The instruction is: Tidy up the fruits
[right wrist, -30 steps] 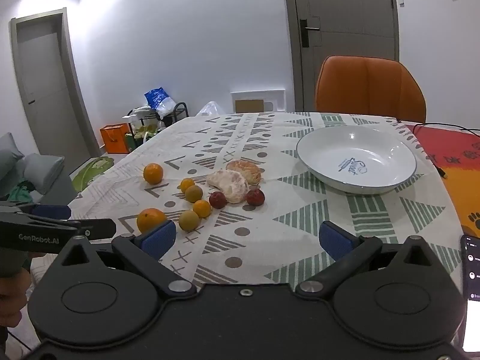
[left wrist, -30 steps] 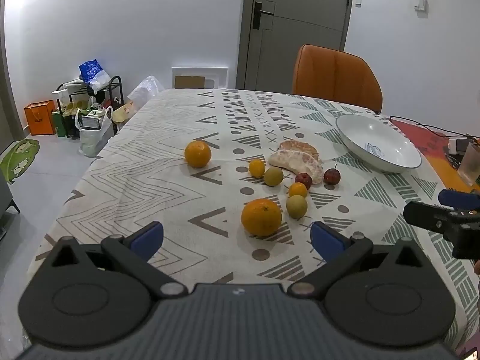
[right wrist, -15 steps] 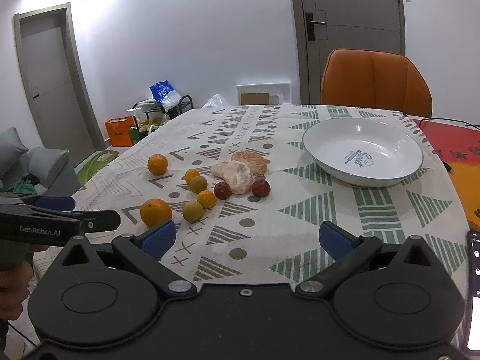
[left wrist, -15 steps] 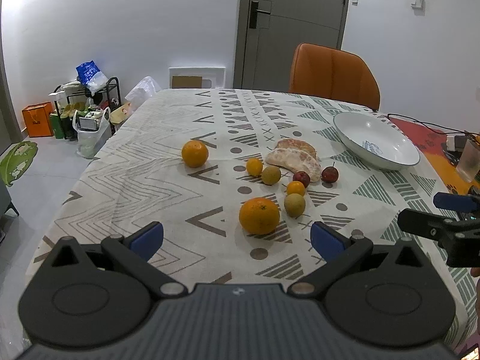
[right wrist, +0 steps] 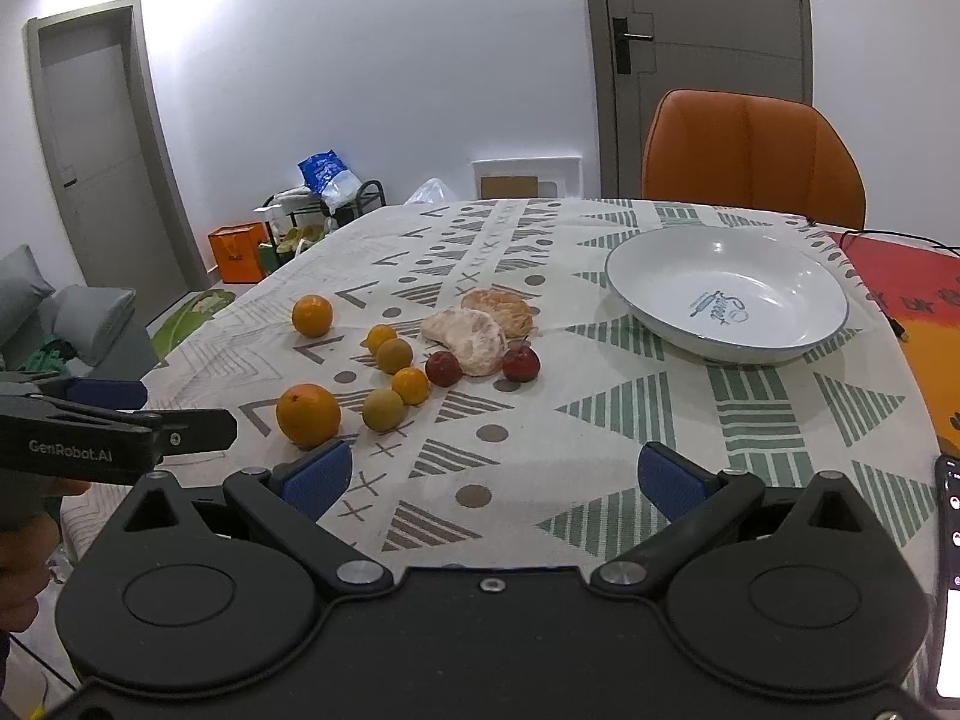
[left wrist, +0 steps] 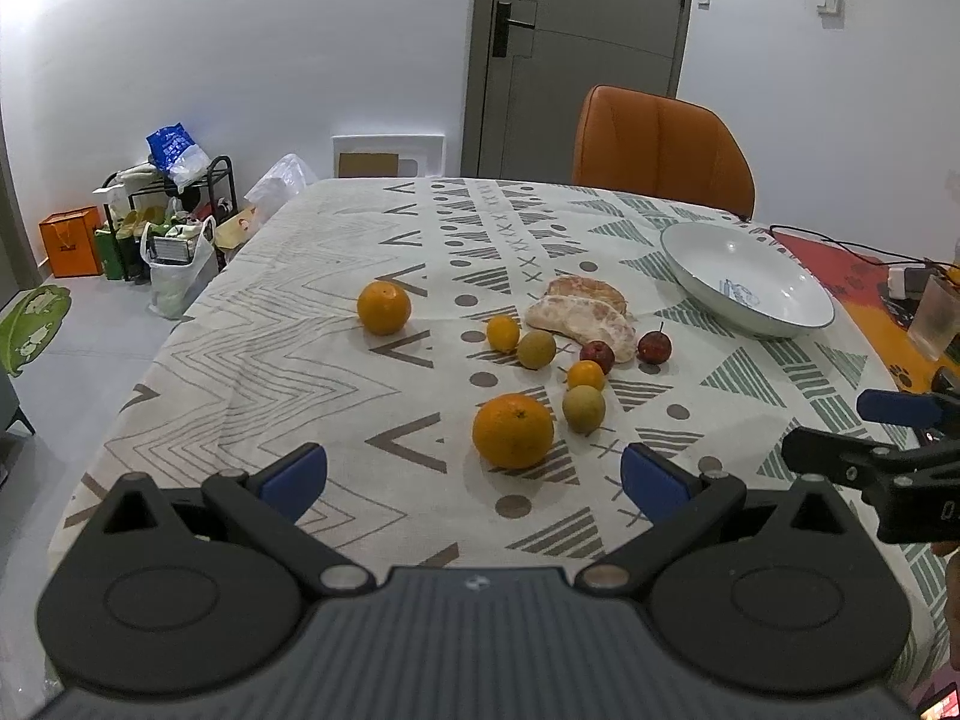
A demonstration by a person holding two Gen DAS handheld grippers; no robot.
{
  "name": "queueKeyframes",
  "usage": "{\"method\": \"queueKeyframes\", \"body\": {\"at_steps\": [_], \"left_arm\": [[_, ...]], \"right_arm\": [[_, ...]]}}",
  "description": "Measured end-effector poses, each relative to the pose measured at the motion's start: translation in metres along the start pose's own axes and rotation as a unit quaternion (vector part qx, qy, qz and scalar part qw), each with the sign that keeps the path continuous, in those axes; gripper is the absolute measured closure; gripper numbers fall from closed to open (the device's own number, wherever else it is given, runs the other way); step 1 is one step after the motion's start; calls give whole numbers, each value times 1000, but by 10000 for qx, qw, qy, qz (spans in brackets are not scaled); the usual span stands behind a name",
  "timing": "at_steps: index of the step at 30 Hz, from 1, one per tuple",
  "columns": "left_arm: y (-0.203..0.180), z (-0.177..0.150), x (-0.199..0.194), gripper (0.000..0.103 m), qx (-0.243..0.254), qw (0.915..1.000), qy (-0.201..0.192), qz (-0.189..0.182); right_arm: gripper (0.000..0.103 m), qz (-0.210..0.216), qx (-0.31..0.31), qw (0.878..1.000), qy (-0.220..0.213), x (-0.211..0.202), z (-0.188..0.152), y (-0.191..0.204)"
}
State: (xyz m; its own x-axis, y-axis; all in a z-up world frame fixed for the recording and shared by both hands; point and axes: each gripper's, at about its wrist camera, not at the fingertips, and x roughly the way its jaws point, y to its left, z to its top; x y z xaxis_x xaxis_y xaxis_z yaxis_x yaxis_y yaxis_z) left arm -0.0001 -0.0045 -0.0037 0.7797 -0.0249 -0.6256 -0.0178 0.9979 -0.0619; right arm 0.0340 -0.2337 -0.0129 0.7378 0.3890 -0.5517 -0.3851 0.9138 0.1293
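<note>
Orange and green fruit lies scattered on the patterned tablecloth (left wrist: 288,324) ahead of both my tongs. My left gripper (left wrist: 474,474) is spread wide with nothing between its blue pads (left wrist: 294,474), hanging over the near edge of the cloth; the large orange (left wrist: 513,430) sits just ahead of it, between the lines of the two fingers. Just beside that orange, to its right, is a yellow-green fruit (left wrist: 584,408), with a small orange one (left wrist: 586,375) right behind it. A second large orange (left wrist: 384,308) lies well apart, farther back on the left. Two peeled citrus pieces (left wrist: 585,315) rest together mid-table, with a dark red fruit (left wrist: 597,355) touching the nearer piece and another red one (left wrist: 654,347) just to the right.

My right gripper (right wrist: 492,477) is equally wide and empty, low over the cloth. From its camera, the white bowl (right wrist: 654,291) stands to the right of the fruit, near the orange chair (right wrist: 753,156), and holds no fruit. The left gripper's finger enters this view at the left edge, near the big orange. A phone (right wrist: 948,576) shows at the far right edge.
</note>
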Motion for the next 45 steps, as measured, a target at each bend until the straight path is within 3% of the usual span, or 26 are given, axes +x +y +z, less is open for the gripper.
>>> {"method": "queueKeyframes", "body": {"at_steps": [34,45], "left_arm": [[2,1,3,1,-71,9998,-130,-140],[4,1,13,7,-58,9996,-178,-211]], "right_arm": [[0,77,-75,9999,34,3,2,2],[0,226,-185,9996,65,14,3,2]]}}
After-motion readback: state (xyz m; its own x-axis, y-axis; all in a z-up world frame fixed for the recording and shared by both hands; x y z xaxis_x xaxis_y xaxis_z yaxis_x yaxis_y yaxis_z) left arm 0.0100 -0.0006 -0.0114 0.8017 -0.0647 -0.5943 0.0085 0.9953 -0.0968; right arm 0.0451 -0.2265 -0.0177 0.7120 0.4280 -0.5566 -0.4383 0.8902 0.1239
